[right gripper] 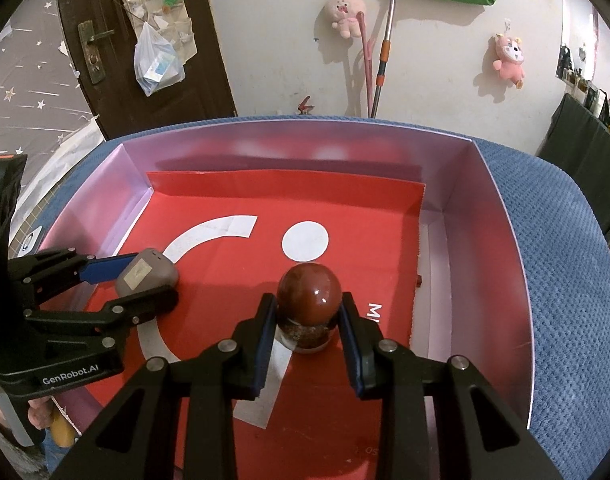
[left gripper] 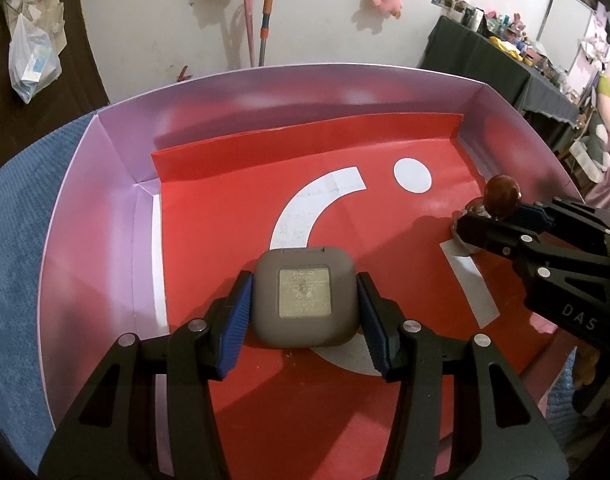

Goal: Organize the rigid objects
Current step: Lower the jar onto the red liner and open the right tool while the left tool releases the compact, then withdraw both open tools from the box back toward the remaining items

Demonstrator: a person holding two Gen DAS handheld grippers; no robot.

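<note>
Left wrist view: my left fingers [left gripper: 305, 320] clamp the grey case [left gripper: 303, 304]; my right fingers [right gripper: 307, 340] hold the brown-capped jar [right gripper: 308, 308] inside the box [right gripper: 505, 280]

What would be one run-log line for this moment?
left gripper: shut on grey case | right gripper: shut on brown-capped jar | both inside box, over red liner

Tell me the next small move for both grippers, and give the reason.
Probably open both and let go. The left gripper clamps the grey case and the right gripper clamps the brown-capped jar, and both items already seem to sit on the red liner inside the box.
</note>
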